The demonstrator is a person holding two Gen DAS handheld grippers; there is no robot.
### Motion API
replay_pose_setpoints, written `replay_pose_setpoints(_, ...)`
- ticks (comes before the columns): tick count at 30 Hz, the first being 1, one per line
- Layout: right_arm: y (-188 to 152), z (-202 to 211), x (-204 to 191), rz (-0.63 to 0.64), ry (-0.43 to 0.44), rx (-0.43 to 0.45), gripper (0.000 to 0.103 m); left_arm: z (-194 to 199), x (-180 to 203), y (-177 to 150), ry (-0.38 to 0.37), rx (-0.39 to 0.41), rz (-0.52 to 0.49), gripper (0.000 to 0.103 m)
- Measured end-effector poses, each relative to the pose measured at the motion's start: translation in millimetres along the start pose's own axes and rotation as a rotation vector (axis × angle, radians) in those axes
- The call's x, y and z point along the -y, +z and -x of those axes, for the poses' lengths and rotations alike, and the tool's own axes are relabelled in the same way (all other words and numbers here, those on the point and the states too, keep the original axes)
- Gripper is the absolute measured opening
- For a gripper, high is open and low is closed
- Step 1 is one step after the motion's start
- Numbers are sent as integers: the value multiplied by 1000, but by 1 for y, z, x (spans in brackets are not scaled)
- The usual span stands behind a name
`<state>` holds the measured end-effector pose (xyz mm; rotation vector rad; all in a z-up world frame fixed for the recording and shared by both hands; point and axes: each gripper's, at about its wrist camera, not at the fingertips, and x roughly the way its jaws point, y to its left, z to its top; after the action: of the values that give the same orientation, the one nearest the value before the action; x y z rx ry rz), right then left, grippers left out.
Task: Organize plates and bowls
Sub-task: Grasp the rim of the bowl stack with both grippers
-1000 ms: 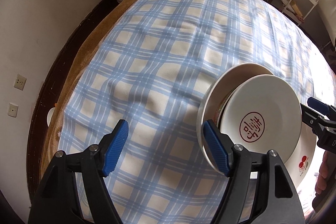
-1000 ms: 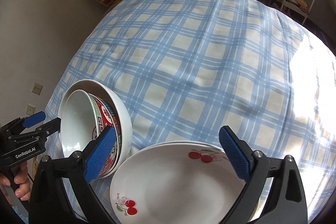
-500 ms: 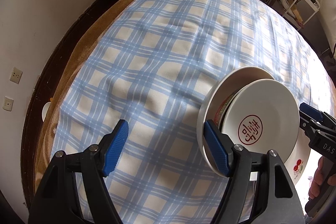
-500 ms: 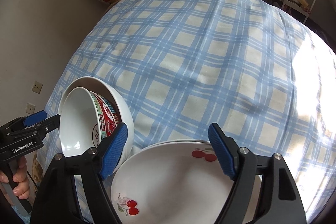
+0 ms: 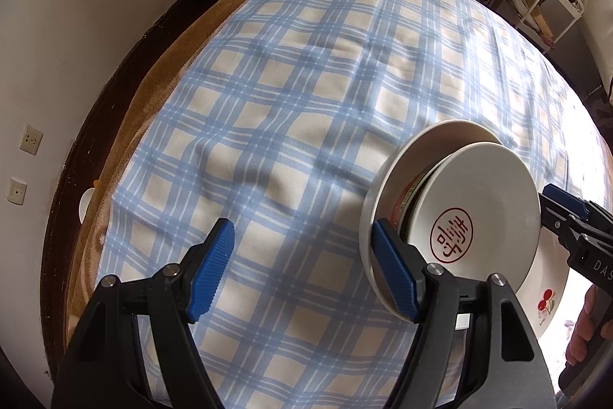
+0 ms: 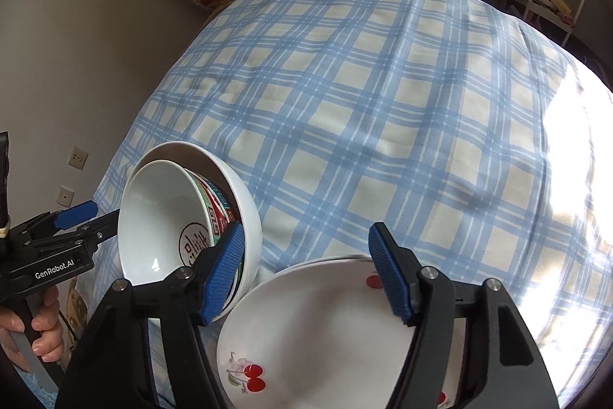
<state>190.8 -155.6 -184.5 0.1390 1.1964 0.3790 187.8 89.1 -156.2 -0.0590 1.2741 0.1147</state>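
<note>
Right tongs (image 6: pixel 306 275), jaws apart and lately narrowing, hover directly above the cherry-printed plates (image 6: pixel 325 324), nothing clamped; the near rim lies below and between the pads. Left tongs (image 5: pixel 302 269), jaws apart, straddle the white outer bowl's (image 5: pixel 383 198) rim, right pad at its wall. Nested bowls (image 6: pixel 172 225) tilt on the plate edge, on the checked surface (image 6: pixel 364 102). Compared with a second earlier, only the right jaw gap is smaller.

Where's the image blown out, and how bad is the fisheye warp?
Left wrist view: tablecloth overexposed at the right edge, past the cherry plate; checks bow strongly. Right wrist view: sunlit glare patch at right erases the pattern; dark vignette in the corners; foreground sharp.
</note>
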Motion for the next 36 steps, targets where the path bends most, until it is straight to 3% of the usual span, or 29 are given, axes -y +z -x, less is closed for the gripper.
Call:
replay_pose_setpoints(3, -1, -1, -2, 8, 8, 0, 60, -1, -1, 1, -16, -4, 0, 68)
replay_pose_setpoints(8, -2, -3, -1, -28, 108, -12, 29, 0, 2, 0, -43, -4, -12, 56)
replay_pose_setpoints(16, 0, -5, -10, -28, 118, -2, 11, 4, 17, -1, -47, 9, -67, 32)
replay_pose_setpoints(21, 0, -6, -13, -30, 124, 2, 6, 5, 24, 0, -43, 7, -91, 23)
replay_pose_setpoints(36, 4, -14, 2, -98, 188, -14, 6, -6, 16, 9, -105, -32, -26, 23)
